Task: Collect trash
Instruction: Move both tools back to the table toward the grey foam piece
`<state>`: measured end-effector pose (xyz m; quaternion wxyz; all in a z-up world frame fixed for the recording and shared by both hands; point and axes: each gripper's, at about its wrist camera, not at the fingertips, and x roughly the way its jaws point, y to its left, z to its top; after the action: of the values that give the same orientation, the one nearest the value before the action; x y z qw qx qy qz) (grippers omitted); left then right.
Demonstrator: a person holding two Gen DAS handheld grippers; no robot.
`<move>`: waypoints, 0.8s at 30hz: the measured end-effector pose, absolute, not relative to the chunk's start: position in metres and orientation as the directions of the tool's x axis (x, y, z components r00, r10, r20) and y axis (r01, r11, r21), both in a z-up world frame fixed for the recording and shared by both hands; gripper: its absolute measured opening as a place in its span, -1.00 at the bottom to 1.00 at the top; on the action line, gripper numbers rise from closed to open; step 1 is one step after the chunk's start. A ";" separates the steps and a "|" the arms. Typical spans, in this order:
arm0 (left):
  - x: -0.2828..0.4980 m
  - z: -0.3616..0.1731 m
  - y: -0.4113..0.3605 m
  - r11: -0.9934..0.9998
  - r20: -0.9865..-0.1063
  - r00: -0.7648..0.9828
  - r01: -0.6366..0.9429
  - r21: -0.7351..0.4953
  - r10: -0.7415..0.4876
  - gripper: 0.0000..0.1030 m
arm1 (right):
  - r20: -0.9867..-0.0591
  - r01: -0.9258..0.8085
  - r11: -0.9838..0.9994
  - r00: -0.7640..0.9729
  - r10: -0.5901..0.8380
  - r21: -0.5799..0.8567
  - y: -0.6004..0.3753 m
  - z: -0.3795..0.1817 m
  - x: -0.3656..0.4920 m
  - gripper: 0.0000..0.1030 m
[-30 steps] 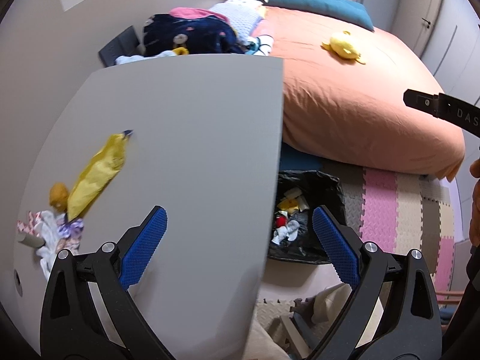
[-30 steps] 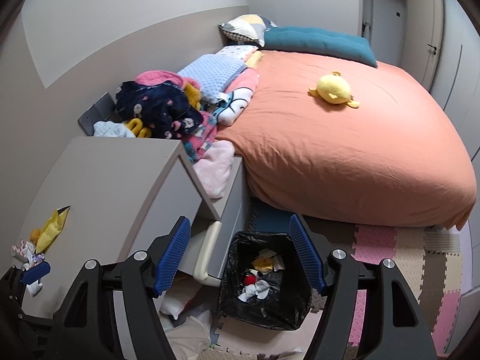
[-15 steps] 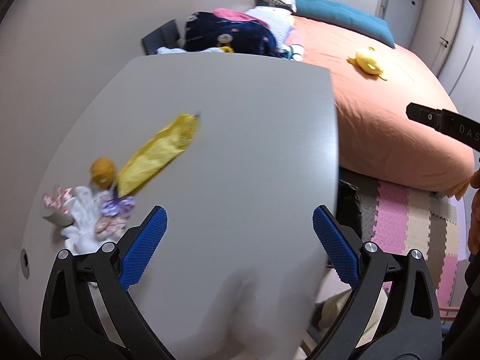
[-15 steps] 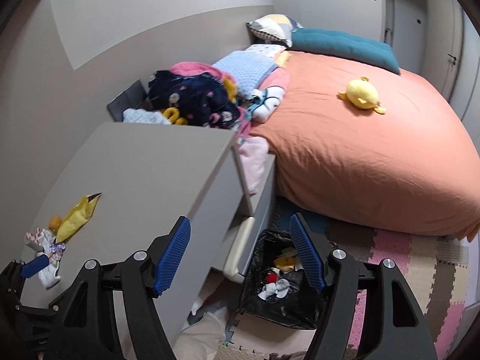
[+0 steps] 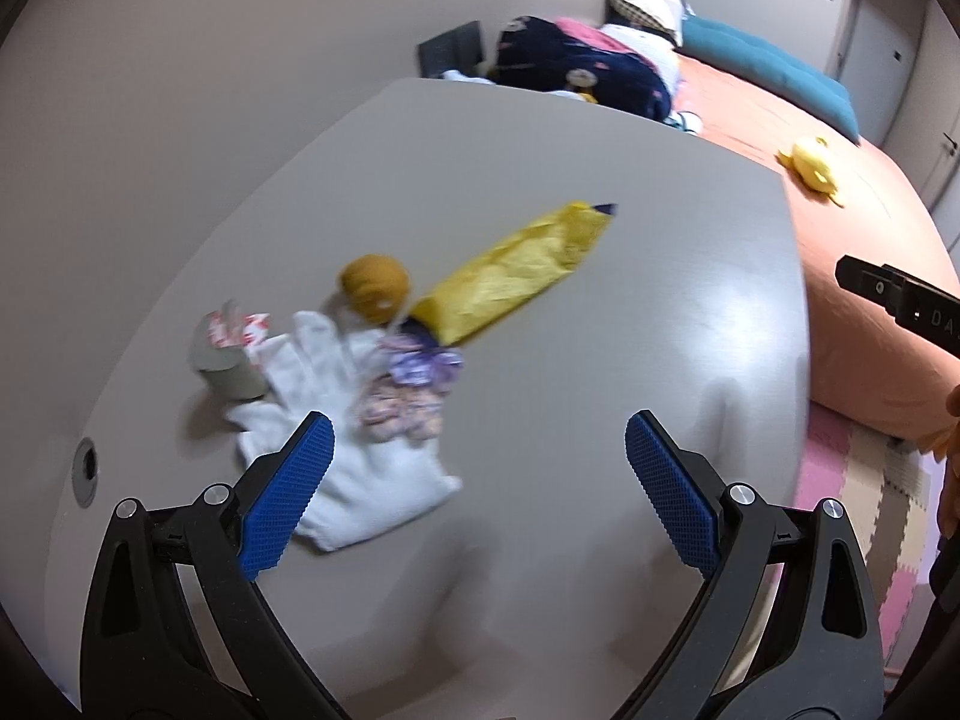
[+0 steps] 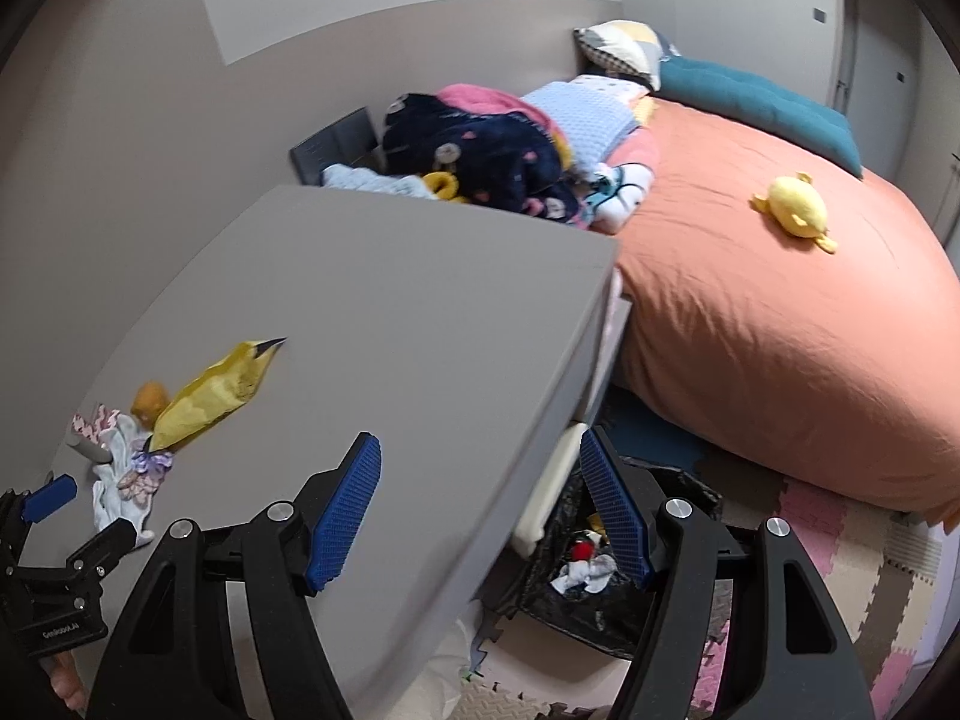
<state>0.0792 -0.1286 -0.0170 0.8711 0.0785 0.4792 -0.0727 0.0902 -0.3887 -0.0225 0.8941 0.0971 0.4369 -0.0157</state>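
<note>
Yellow wrapper (image 5: 516, 273) lies on desk (image 5: 600, 360); both grippers (image 5: 477, 468) (image 6: 480, 498) gape, empty

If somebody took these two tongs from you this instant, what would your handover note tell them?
Left tongs: open, empty, over the white cloth glove on the grey tabletop.
Right tongs: open, empty, over the table's edge.
Trash pile on the table: long yellow wrapper, orange ball, grey cardboard tube, purple crumpled wrappers.
Black-lined bin on the floor beside the table already holds some scraps.
Left: move the pile into it.
</note>
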 end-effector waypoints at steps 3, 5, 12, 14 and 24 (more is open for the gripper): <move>0.079 -0.019 -0.111 0.983 -0.848 0.529 0.172 0.066 -0.036 0.84 | -0.784 0.081 0.984 0.616 0.074 0.156 -0.371 -0.024 0.096 0.36; 0.081 -0.020 -0.099 0.986 -0.849 0.528 0.153 0.067 -0.024 0.84 | -0.785 0.063 0.985 0.614 0.088 0.159 -0.361 -0.025 0.099 0.36; 0.086 -0.023 -0.056 0.994 -0.846 0.533 0.088 0.068 0.011 0.84 | -0.794 0.003 0.984 0.592 0.141 0.176 -0.323 -0.033 0.113 0.36; 0.089 -0.023 -0.045 0.995 -0.843 0.537 0.072 0.071 0.022 0.84 | -0.799 -0.013 0.984 0.582 0.153 0.179 -0.312 -0.036 0.119 0.36; 0.108 -0.030 -0.011 0.998 -0.836 0.547 0.019 0.062 0.042 0.84 | -0.820 -0.037 0.980 0.542 0.183 0.194 -0.278 -0.049 0.146 0.36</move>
<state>0.1082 -0.0114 -0.0304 0.8789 0.0319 0.4759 0.0065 0.1460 -0.2780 -0.0485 0.8747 0.0770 0.4743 0.0629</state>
